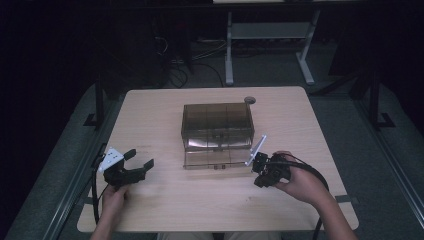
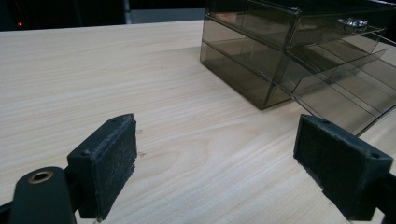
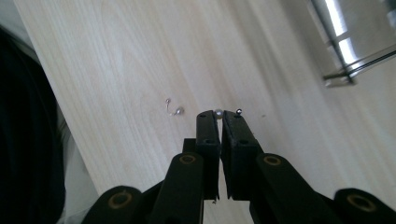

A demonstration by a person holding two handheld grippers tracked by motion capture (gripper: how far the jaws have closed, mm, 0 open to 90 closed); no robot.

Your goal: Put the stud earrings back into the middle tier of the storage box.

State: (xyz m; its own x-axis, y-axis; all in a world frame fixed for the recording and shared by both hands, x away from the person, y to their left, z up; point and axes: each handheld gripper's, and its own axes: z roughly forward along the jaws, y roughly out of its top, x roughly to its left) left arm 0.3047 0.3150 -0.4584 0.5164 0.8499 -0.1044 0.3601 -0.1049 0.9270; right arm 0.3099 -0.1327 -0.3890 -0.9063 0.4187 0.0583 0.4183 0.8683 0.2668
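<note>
Left gripper (image 1: 141,165): jaws wide, idle on the table (image 1: 165,105).
Right gripper (image 3: 219,113): pinching a pearl earring (image 3: 218,112); its twin (image 3: 175,110) lies beside.
Advice: keep the pinch firm (bead is tiny), carry towards the open drawer (image 1: 215,158).

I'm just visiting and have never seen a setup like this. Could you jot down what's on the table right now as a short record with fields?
Surface: light wooden table
Main object: smoky transparent drawer box, bottom drawer pulled out toward the person
Left hand-held gripper: open, holding nothing, resting near the table's left front
Right hand-held gripper: jaws closed on a small pearl earring
Loose item: second small earring lying on the table beside the gripper tips
Background: dark room, desk legs and cables behind the table
</note>
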